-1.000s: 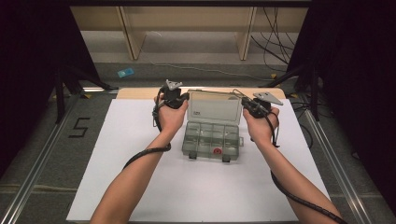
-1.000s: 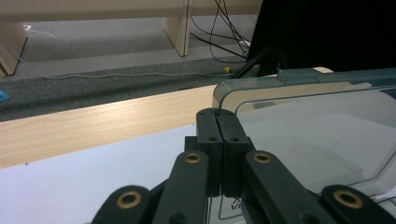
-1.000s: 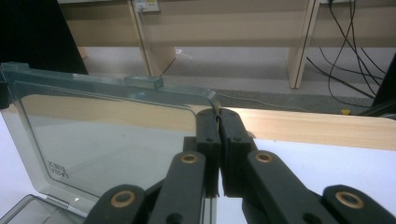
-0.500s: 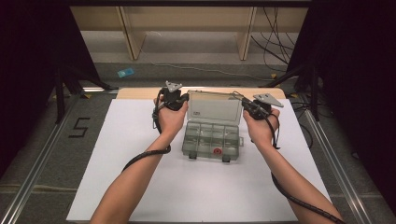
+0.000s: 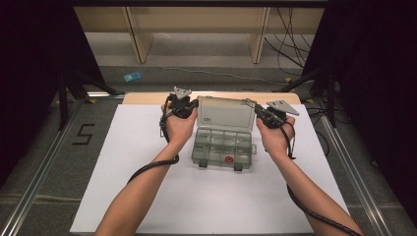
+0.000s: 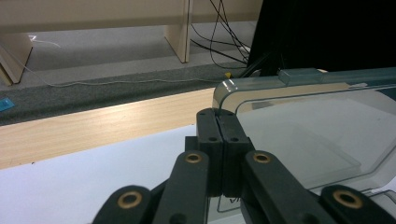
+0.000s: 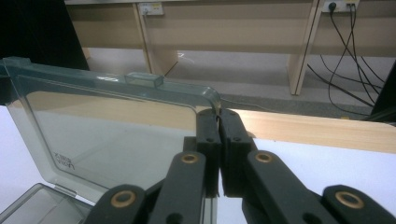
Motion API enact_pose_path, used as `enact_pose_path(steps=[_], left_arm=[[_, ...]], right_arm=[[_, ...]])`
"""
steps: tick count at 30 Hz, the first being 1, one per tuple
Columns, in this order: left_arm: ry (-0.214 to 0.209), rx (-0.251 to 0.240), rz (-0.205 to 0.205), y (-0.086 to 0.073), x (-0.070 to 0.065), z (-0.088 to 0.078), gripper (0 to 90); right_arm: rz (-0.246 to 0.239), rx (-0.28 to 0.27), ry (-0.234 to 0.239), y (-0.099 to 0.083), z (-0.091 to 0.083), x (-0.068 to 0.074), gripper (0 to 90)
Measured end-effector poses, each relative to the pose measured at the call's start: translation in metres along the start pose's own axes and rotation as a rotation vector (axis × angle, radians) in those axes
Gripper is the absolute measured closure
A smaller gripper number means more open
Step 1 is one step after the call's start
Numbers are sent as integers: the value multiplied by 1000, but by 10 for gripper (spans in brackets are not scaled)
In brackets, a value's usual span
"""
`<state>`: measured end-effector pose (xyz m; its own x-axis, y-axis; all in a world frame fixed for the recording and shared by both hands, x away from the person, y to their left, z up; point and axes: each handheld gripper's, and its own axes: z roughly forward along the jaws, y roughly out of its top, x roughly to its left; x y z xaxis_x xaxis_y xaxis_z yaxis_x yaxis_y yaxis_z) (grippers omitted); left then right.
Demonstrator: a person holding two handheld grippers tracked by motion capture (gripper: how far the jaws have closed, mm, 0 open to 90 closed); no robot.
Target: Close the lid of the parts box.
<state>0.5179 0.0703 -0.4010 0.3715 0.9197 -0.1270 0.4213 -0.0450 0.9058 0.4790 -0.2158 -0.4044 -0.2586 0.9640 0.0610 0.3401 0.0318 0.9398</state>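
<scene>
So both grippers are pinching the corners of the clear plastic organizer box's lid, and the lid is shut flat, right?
Not shut: in the high view the clear plastic organizer box's lid stands open, raised behind the compartments. The left gripper and right gripper do pinch its corners.

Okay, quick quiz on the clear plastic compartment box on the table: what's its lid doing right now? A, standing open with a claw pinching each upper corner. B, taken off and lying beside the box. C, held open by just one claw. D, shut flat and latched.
A: the lid stands up behind the box, with the left claw and right claw each closed on an upper corner.
</scene>
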Motion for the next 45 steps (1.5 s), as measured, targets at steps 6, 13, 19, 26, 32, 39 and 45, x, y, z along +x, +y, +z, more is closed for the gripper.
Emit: enact_pose_path(steps=[6, 13, 19, 26, 32, 39, 45], left_arm=[[-3, -4, 3, -1, 0, -2, 895], [-5, -16, 9, -3, -1, -4, 895], [-7, -19, 13, -5, -1, -6, 895], [-5, -36, 30, -8, -2, -9, 895], [-6, -39, 28, -9, -2, -11, 895], [-7, -43, 35, -11, -3, -13, 895], [-8, -55, 35, -14, -4, -16, 895]], right_arm=[[-11, -6, 0, -2, -3, 1, 884], [-22, -6, -1, -3, -5, 2, 883], [-26, -10, 5, -3, -8, 2, 883], [-26, -6, 12, -5, -12, 4, 882], [-41, -20, 12, -6, -13, 4, 882], [-52, -21, 9, -8, -16, 4, 882], [-56, -24, 14, -9, -19, 5, 882]])
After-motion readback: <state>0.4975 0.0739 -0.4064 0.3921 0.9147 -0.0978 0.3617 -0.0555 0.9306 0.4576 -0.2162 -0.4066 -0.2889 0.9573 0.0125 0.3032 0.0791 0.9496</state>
